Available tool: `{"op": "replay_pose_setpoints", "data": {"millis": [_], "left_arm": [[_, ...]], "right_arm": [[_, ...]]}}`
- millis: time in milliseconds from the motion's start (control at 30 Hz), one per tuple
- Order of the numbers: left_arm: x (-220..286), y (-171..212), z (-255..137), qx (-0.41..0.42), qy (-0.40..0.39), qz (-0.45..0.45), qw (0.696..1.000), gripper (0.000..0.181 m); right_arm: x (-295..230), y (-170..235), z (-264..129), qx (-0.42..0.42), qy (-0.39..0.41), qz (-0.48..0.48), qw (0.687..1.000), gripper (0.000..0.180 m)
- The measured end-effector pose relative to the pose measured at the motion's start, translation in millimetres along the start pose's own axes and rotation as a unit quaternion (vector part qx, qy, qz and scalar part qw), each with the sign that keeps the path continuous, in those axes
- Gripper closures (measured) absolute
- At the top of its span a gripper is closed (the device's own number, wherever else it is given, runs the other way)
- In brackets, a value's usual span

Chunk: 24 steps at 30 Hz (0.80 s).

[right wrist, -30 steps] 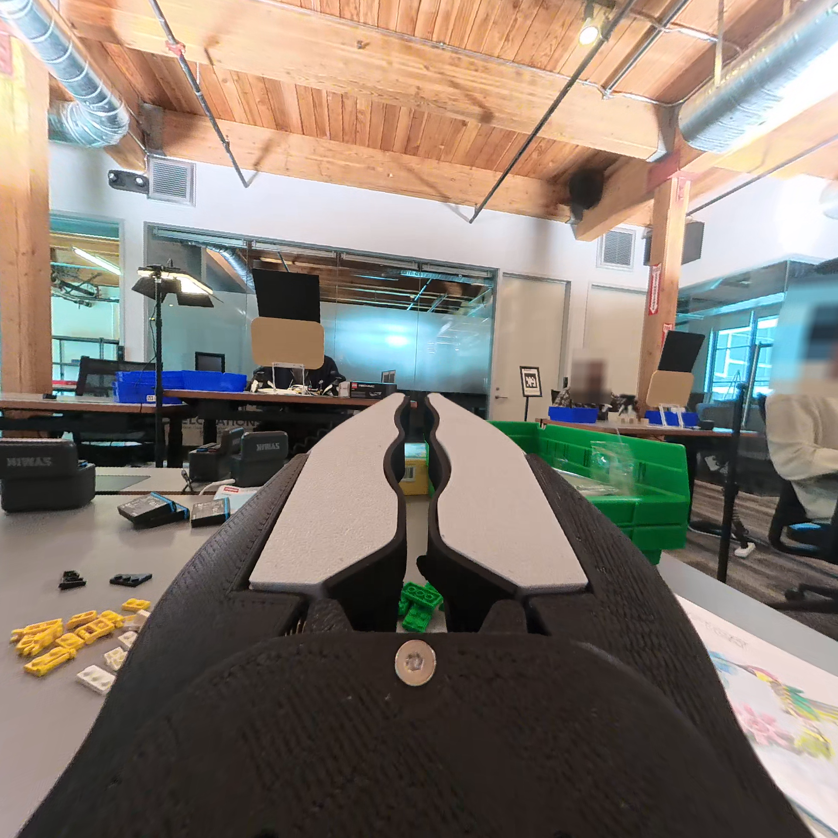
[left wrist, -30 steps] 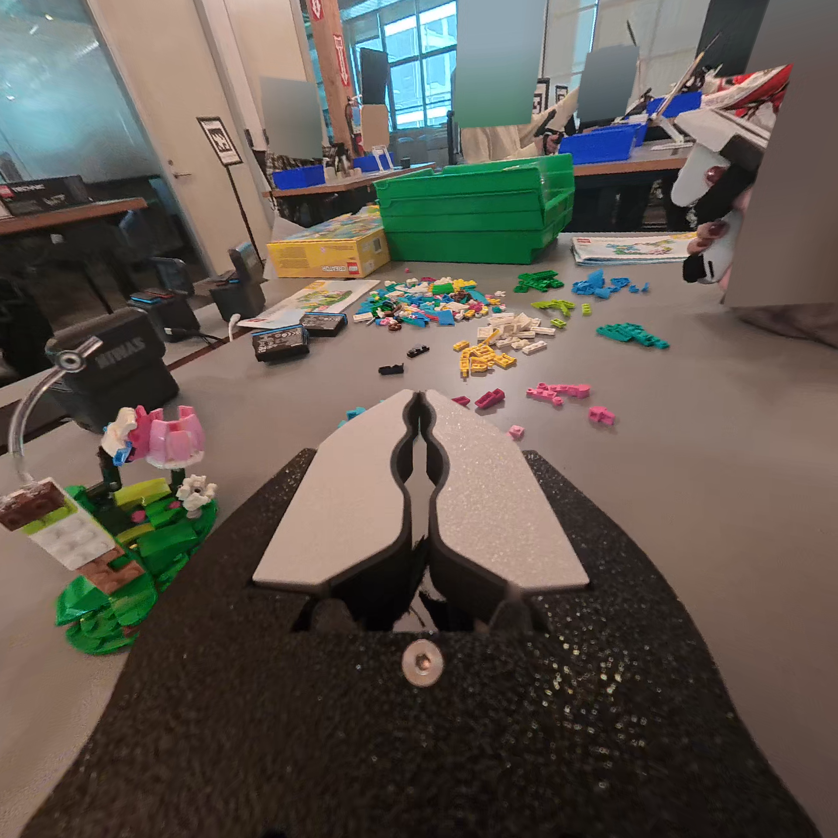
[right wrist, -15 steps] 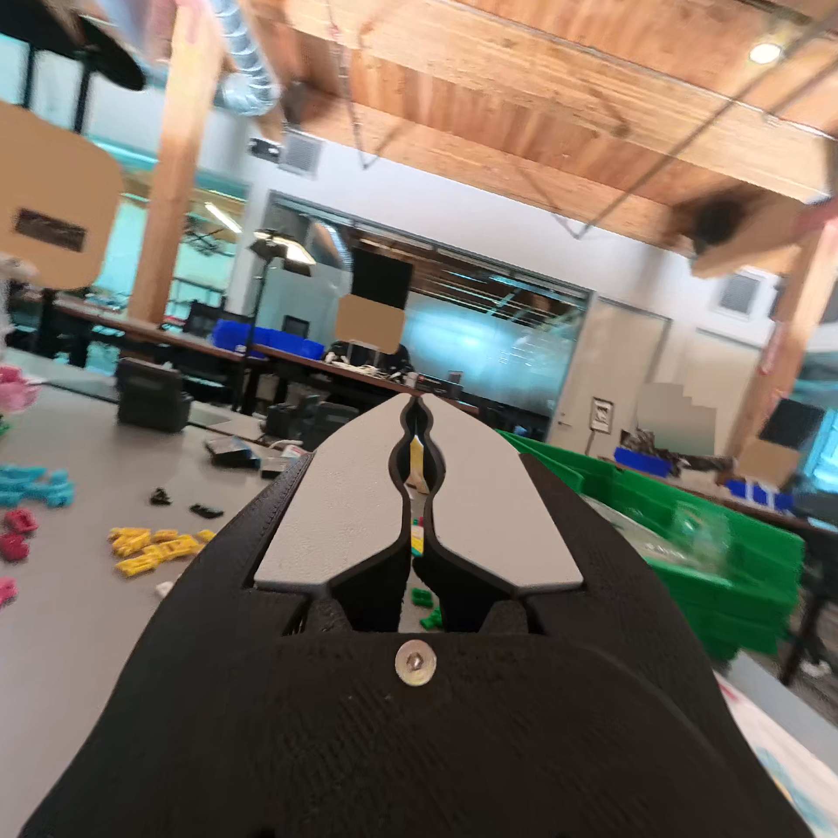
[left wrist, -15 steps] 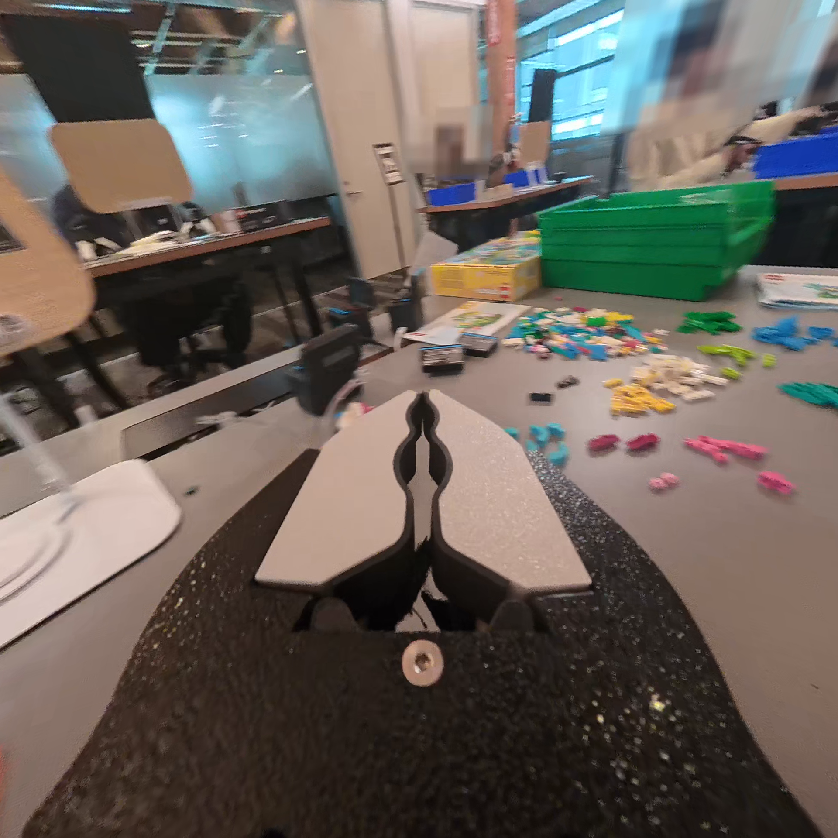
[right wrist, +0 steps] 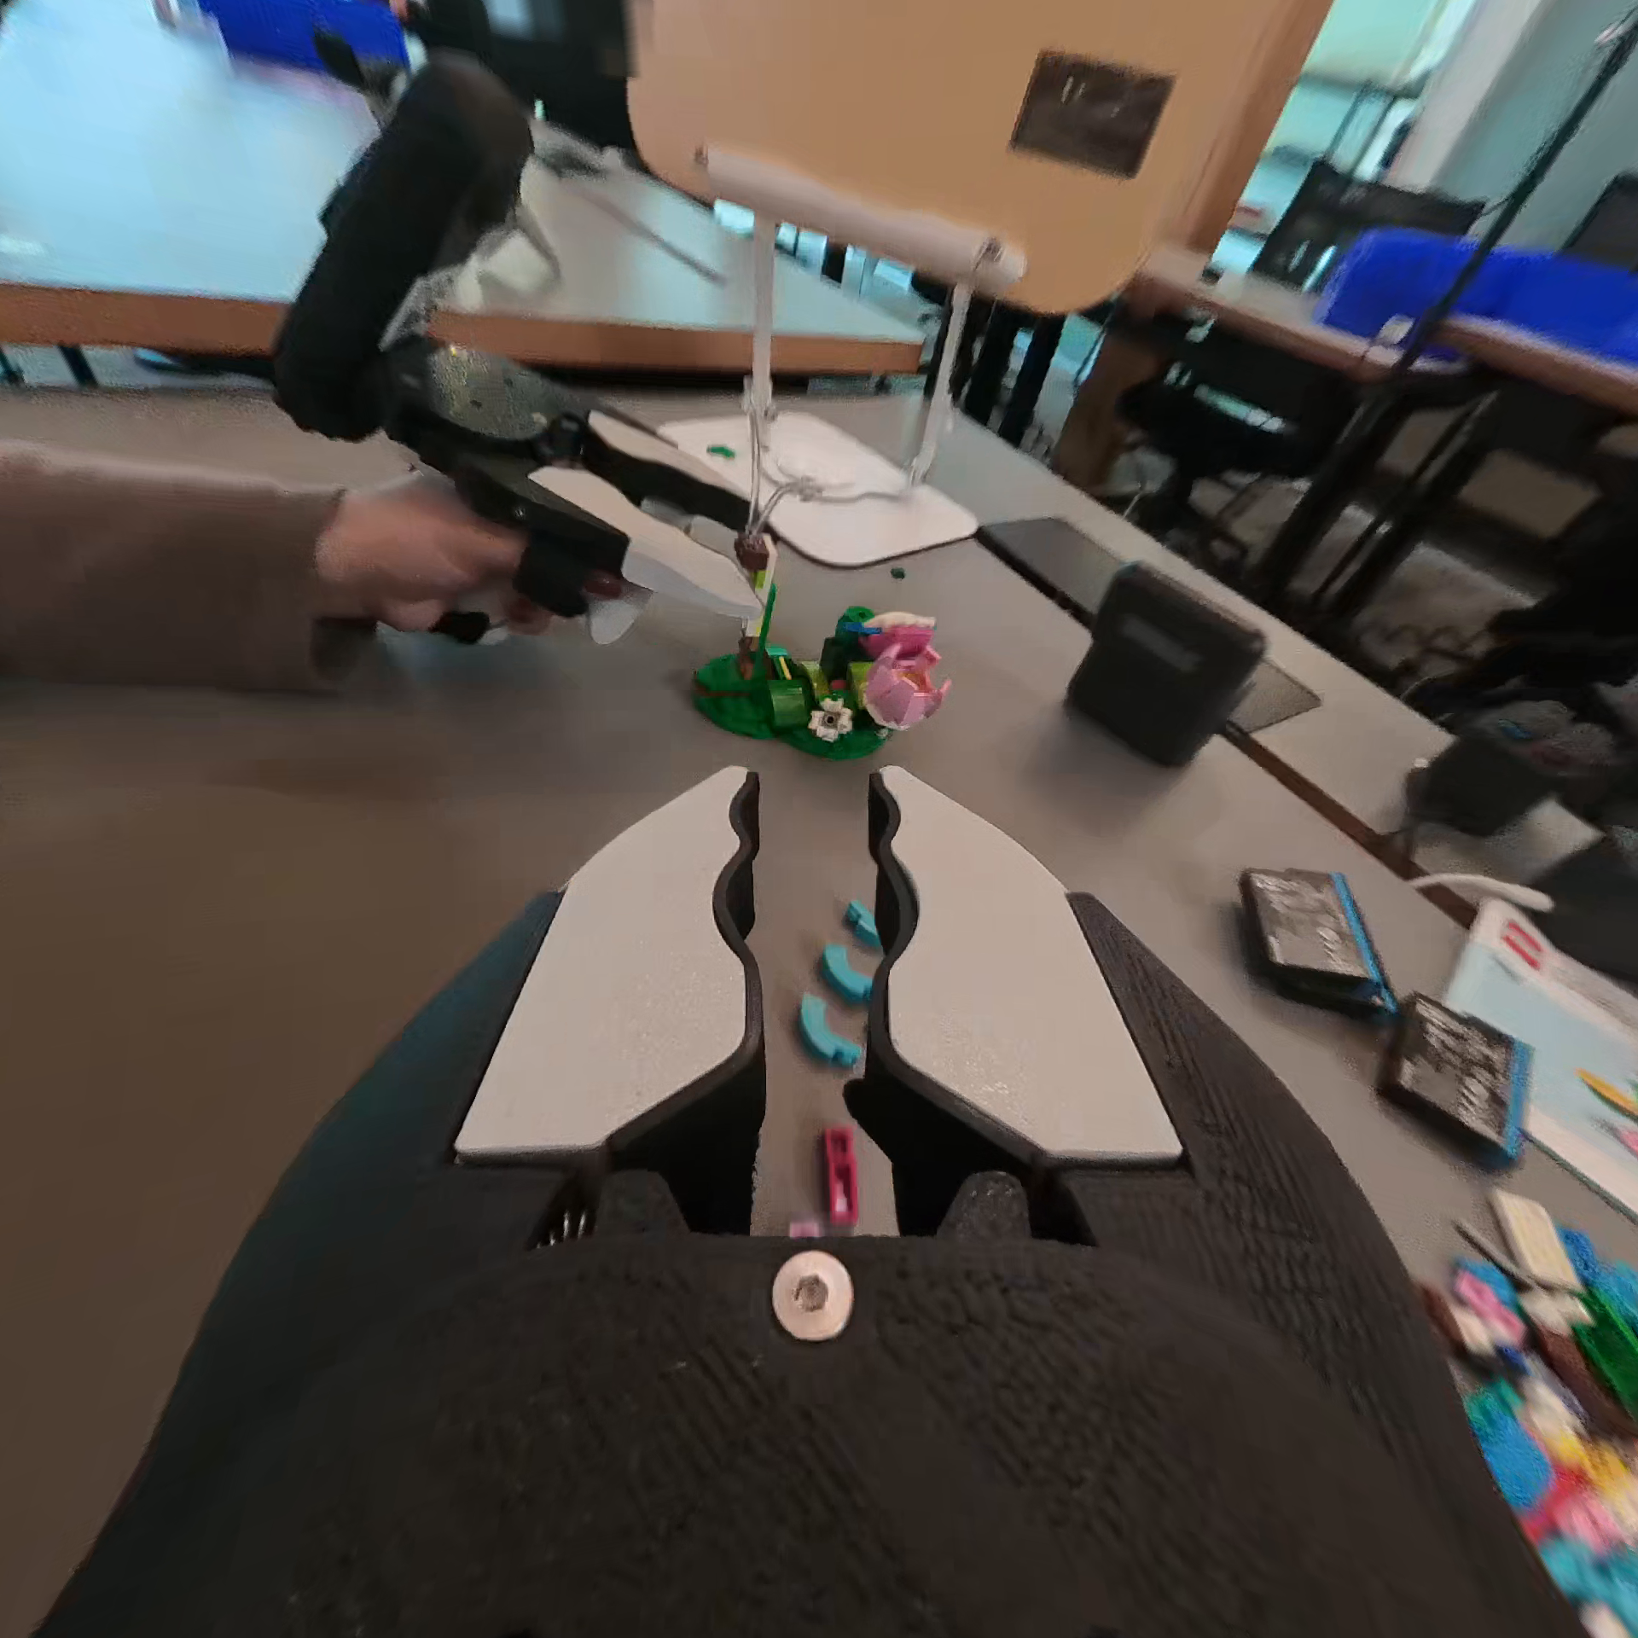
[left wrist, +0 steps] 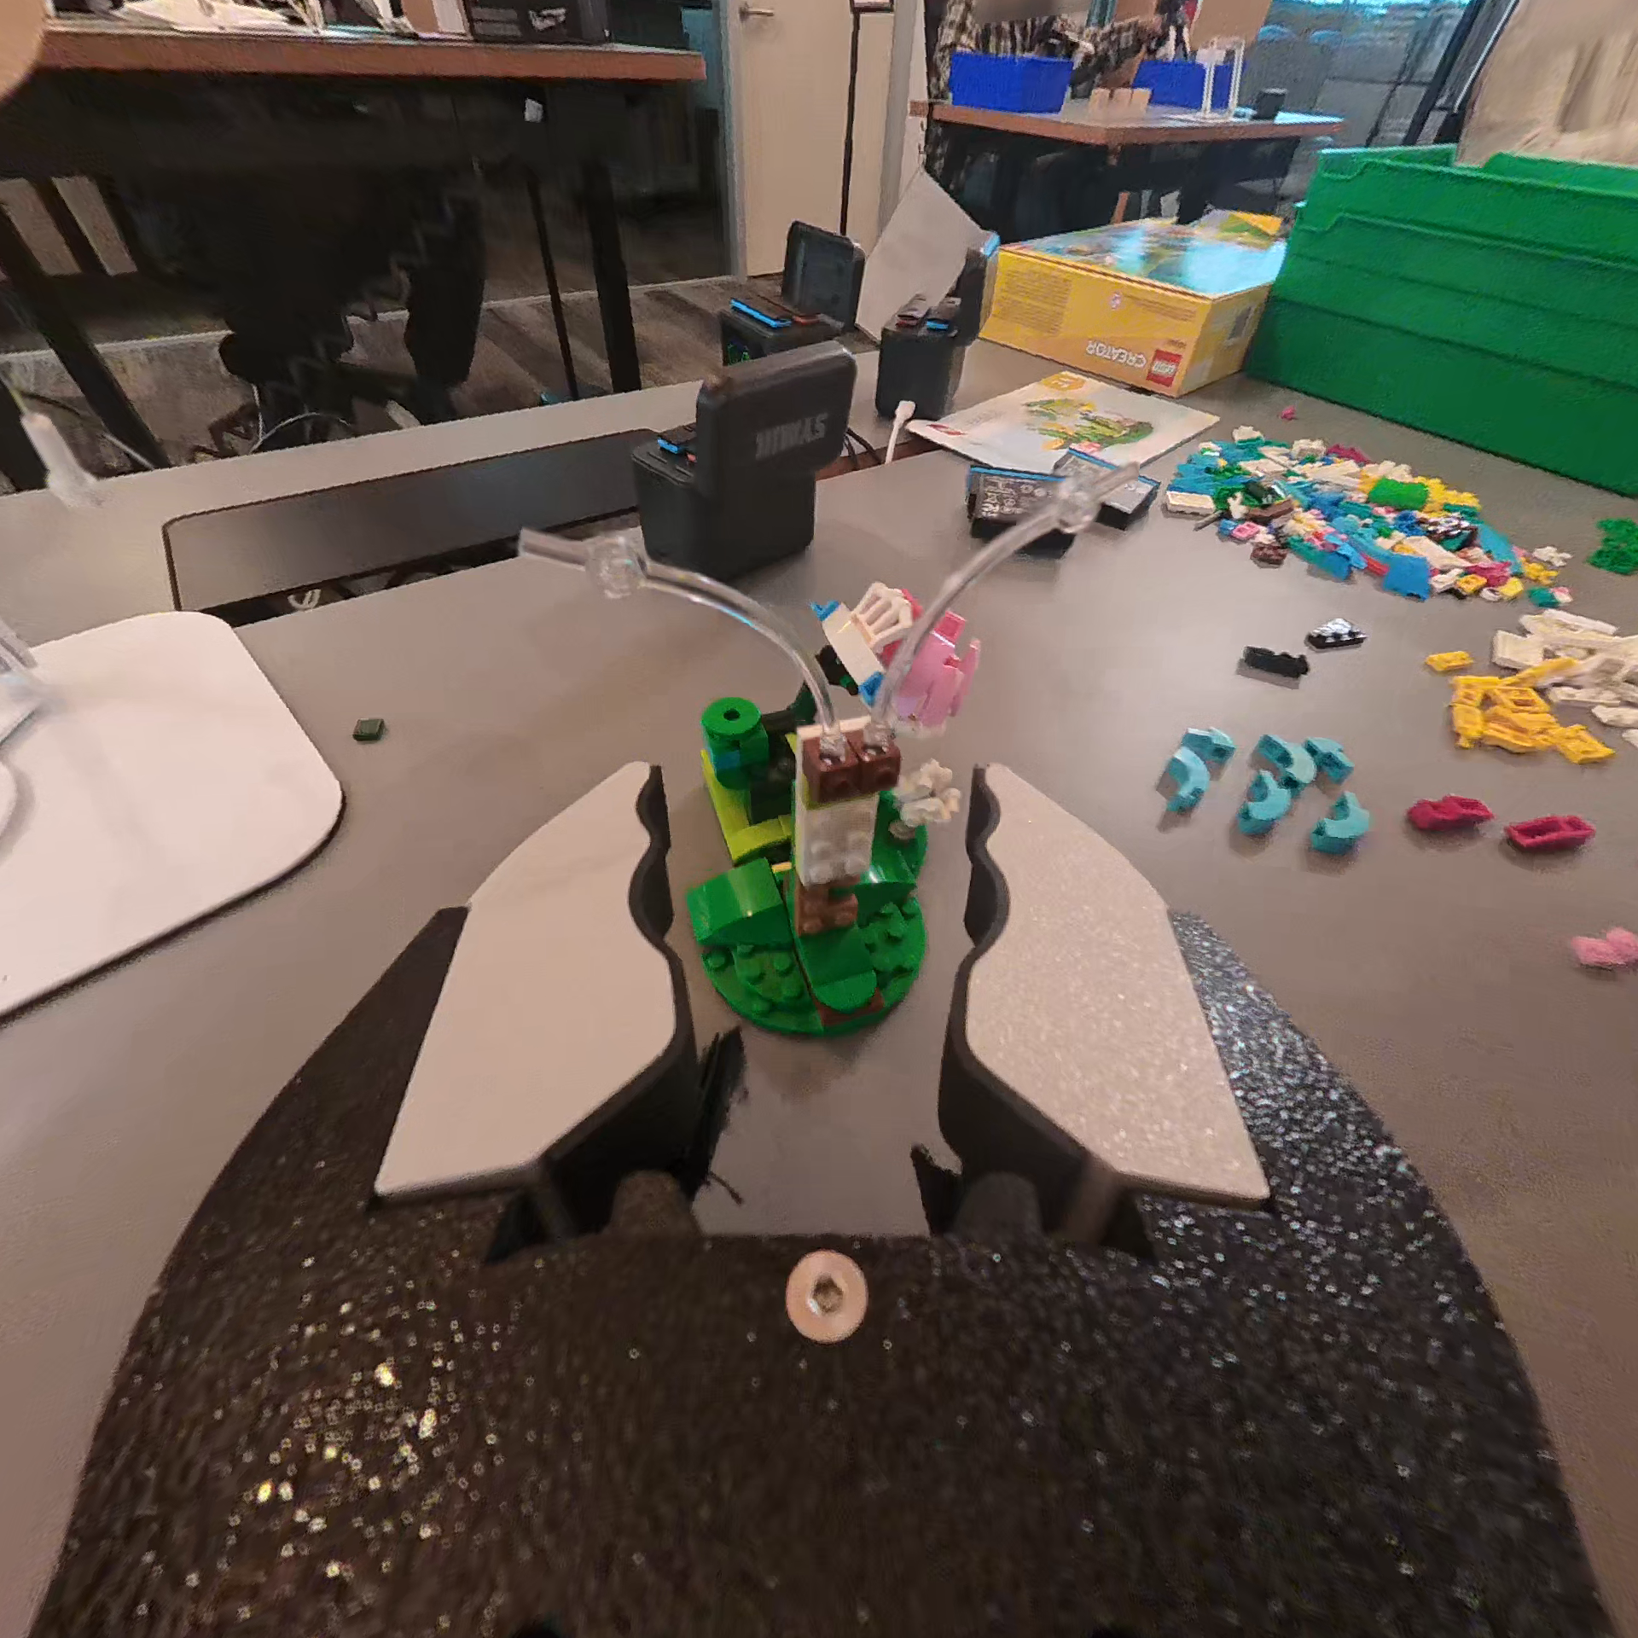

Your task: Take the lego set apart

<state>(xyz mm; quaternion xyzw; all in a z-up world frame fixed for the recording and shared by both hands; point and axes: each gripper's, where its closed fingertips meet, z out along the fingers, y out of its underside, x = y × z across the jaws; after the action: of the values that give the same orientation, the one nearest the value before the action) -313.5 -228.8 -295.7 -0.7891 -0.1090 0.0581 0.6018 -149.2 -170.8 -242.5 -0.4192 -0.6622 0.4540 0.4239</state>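
Spread wide, the left gripper (left wrist: 811,789) has its jaws either side of the lego set (left wrist: 811,895) without touching it; a second ago those jaws were pressed together and the model sat off to the left of them. From the right wrist view, the left gripper (right wrist: 709,567) hangs at the model's white and brown post, held by a hand (right wrist: 417,567). The right gripper (right wrist: 814,780) is also parted, by a narrower gap, and grips nothing; it was closed a second ago and pointed up at the ceiling beams, and it now looks down across the table (left wrist: 1329,1064) at the set (right wrist: 815,691), which stands well ahead of its tips.

The set stands upright on its round green base, with a pink flower (left wrist: 931,674) and two clear curved stalks (left wrist: 709,594) rising from the brown bricks.

Right of it lie teal curved pieces (left wrist: 1267,780), two magenta pieces (left wrist: 1498,820), yellow pieces (left wrist: 1524,709) and a mixed pile (left wrist: 1347,523). Farther back are a dark charger block (left wrist: 753,470), an instruction booklet (left wrist: 1046,425), a yellow box (left wrist: 1134,301) with printed branding, and stacked green bins (left wrist: 1462,310).
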Motion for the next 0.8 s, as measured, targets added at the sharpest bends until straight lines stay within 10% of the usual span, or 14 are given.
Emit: {"op": "replay_pose_setpoints", "data": {"millis": [400, 800], "left_arm": [[-5.2, 1.3, 17.9, -0.018, 0.011, 0.067, 0.998, 0.165], [-25.7, -9.4, 6.1, 0.000, 0.052, -0.017, 0.999, 0.165]], "right_arm": [[19.9, 32.7, 145.2, -0.133, -0.054, 0.035, 0.989, 0.118], [-18.4, -8.6, 139.6, -0.086, -0.032, -0.074, 0.993, 0.135]]}}
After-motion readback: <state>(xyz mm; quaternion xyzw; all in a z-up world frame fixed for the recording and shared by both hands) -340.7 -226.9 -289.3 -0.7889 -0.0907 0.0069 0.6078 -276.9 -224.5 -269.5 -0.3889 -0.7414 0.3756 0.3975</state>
